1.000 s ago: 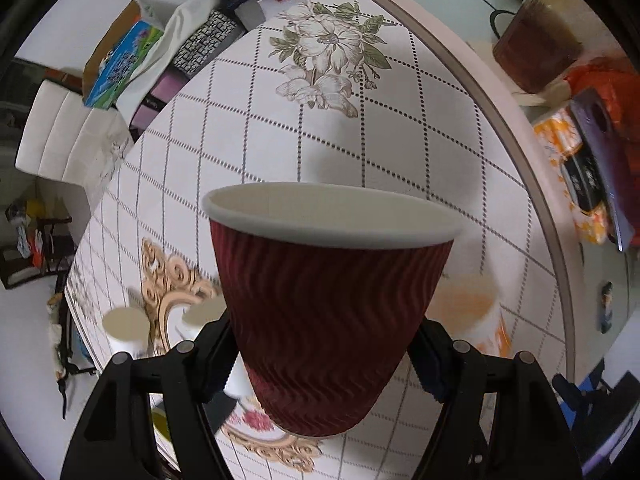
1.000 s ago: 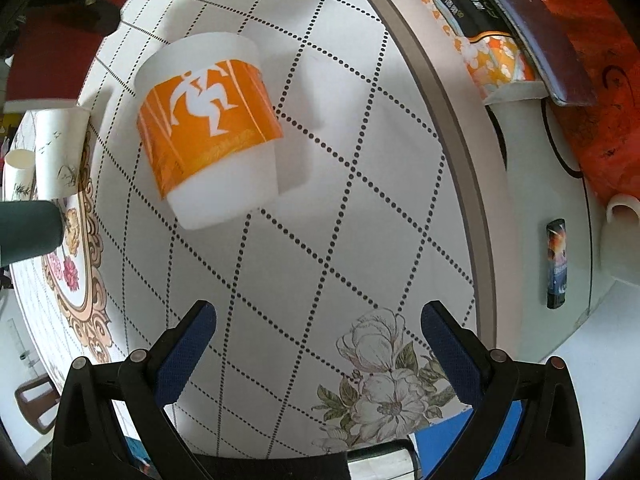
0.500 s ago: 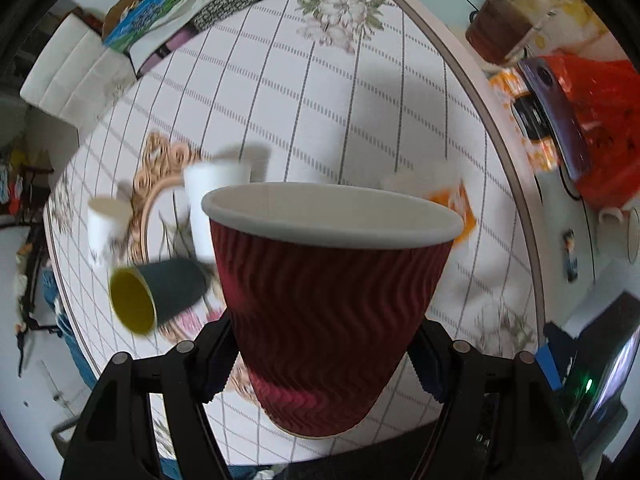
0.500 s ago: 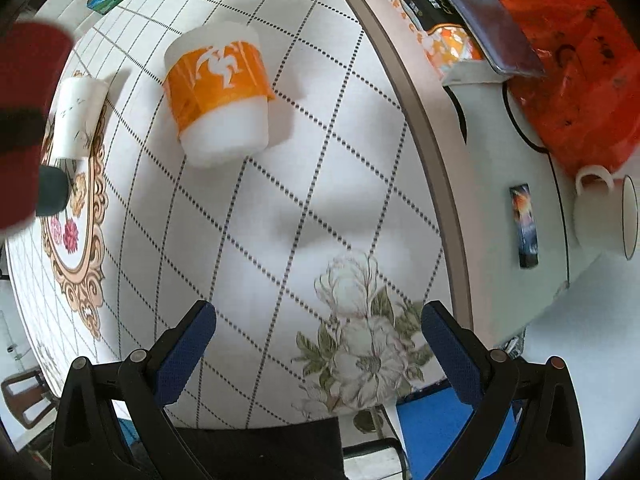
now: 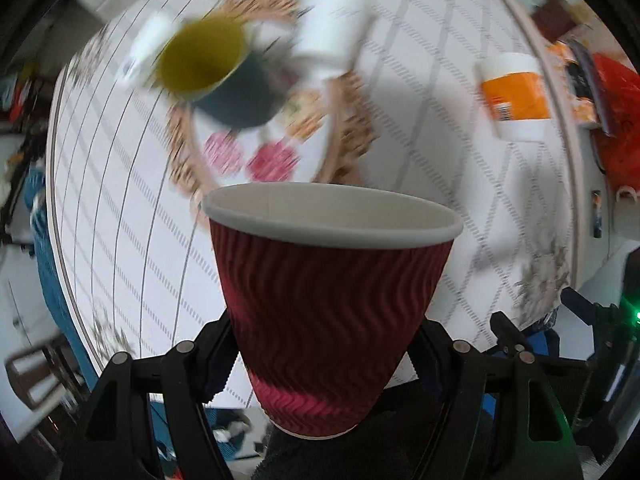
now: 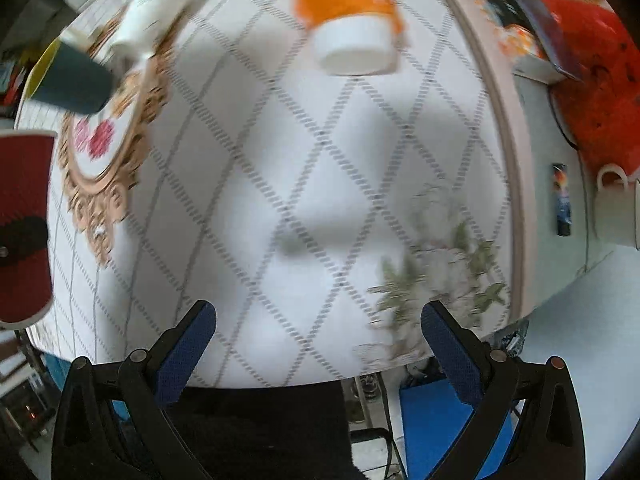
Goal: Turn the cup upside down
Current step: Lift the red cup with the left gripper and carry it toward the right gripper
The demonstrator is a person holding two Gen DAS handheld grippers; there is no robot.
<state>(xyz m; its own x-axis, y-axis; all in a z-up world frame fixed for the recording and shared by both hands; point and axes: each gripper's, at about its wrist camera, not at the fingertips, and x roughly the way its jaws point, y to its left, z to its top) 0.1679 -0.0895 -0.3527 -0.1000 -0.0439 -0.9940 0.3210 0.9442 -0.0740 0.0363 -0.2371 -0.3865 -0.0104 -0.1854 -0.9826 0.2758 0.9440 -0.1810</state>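
I've got the left tongs point(image 5: 324, 344) pinching the red ripple cup point(image 5: 328, 304) low on its body, pads on opposite sides just above the base, cup clear of the tabletop point(image 5: 132, 248) and held in the air on my near side. Rim point(image 5: 332, 220) faces away along the fingers, white inside looks empty from what shows. In the right view the same cup point(image 6: 24, 224) sits at the far left edge with a dark pad across its wall.

Handling guess: paper, double-wall, very light, so weight is no issue in a flip. Corrugated sleeve gives grip, not slippery. Wall is soft though, squeeze hard and it ovals or creases. Low hold near the stiff bottom ring looks the better spot; rim is the other stiff part but must stay free to land on. Taper means it could creep out toward the rim end once inverted, so I'd keep pressure even.

Right tongs point(image 6: 318, 346) spread wide, holding nothing, over bare tabletop.

Farther out, all motion-blurred: an orange-banded white cup point(image 6: 352, 28) already bottom-up, a dark cup with yellow inside point(image 5: 216, 76) tilted, a white cup point(image 5: 332, 28) beside it on the ornate print. Beyond the table edge, red bag point(image 6: 596, 72).
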